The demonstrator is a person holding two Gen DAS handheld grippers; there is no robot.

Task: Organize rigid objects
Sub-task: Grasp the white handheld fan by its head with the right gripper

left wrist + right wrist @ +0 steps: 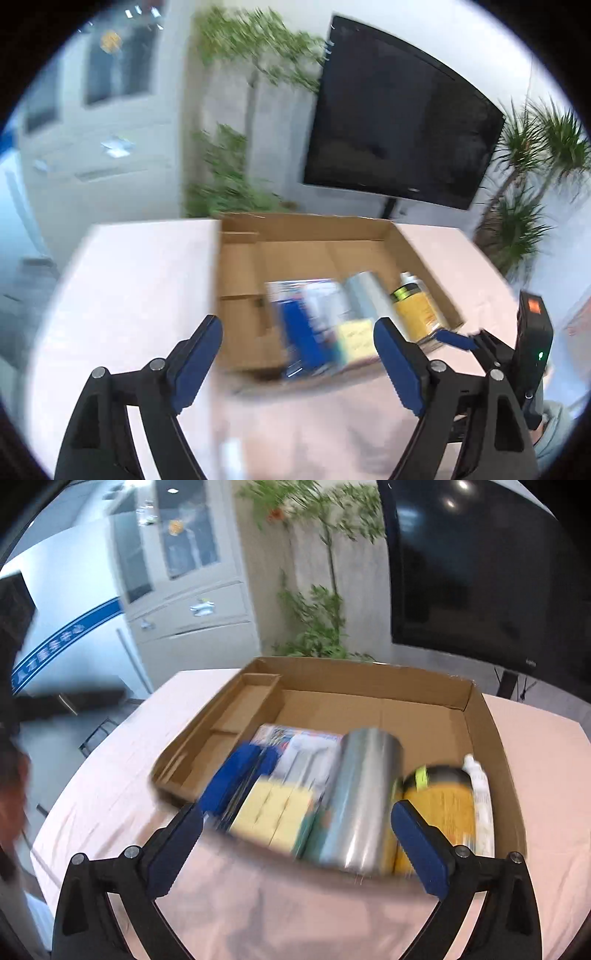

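A shallow cardboard box point(306, 225) point(369, 672) sits on a table with a pink cloth. At its near end lie a blue object point(236, 775), a yellow pad point(277, 812), a flat printed pack point(303, 746), a silver cylinder point(358, 794), a yellow jar with a black lid point(439, 805) and a white bottle point(480, 790). The same things show blurred in the left wrist view: blue object point(299, 325), cylinder point(364, 291), jar point(413, 306). My left gripper point(297, 339) is open and empty before the box. My right gripper point(297, 819) is open and empty at the box's near edge.
The pink cloth point(140, 280) point(535, 760) covers the table around the box. The right gripper's body point(532, 343) is at the right in the left wrist view. A dark screen point(399, 118), plants point(528, 177) and a cabinet point(184, 590) stand behind the table.
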